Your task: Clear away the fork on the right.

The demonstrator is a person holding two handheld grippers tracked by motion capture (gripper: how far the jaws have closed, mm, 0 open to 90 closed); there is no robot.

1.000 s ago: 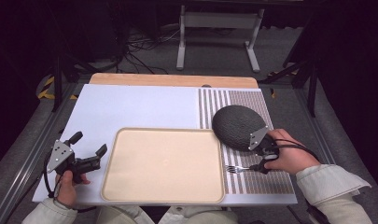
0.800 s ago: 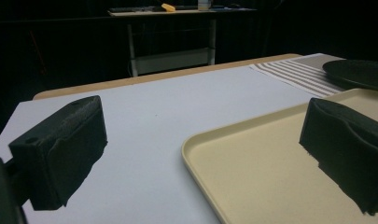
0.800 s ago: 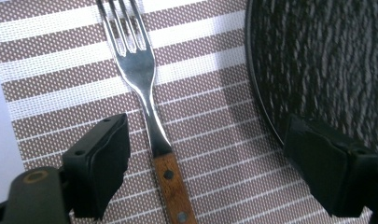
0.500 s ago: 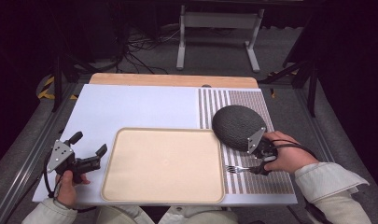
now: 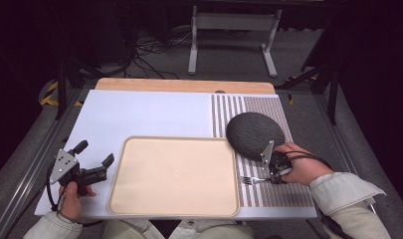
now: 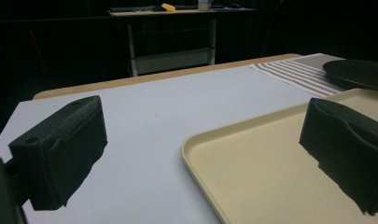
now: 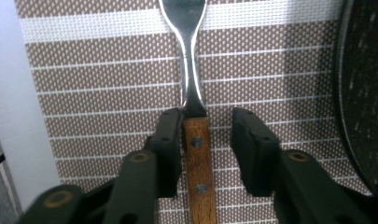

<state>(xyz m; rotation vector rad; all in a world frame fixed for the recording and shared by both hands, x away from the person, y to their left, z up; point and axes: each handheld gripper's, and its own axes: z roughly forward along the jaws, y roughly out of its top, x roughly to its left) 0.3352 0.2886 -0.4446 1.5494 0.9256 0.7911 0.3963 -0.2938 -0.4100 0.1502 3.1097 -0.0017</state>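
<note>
On the striped placemat (image 5: 278, 191) at the right of the table, a fork (image 7: 196, 116) lies flat with its long axis running left to right in the high view: the tines point toward the beige tray (image 5: 174, 174) and the wooden handle points back into the right gripper (image 5: 274, 174). In the right gripper view the fork runs straight up the middle, steel neck above, riveted wood below. That gripper's jaws have just been closing around the handle; one jaw touches the wood, while the other stands off with a strip of mat showing between (so the handle is bracketed, not clamped). A dark round plate (image 5: 254, 134) sits on the mat just beyond the gripper.

The left gripper (image 5: 95, 160) is held at the tray's left edge, its jaws spread wide with nothing between them.

The table has a pale lilac sheet (image 5: 149, 117) over most of it, with a bare wooden strip (image 5: 184, 85) at the far edge. The tray lies on the sheet, its right rim close by the mat. Beyond the table the room is dark, with a grey floor, loose cables (image 5: 149, 52) and a metal stand (image 5: 234, 35).
</note>
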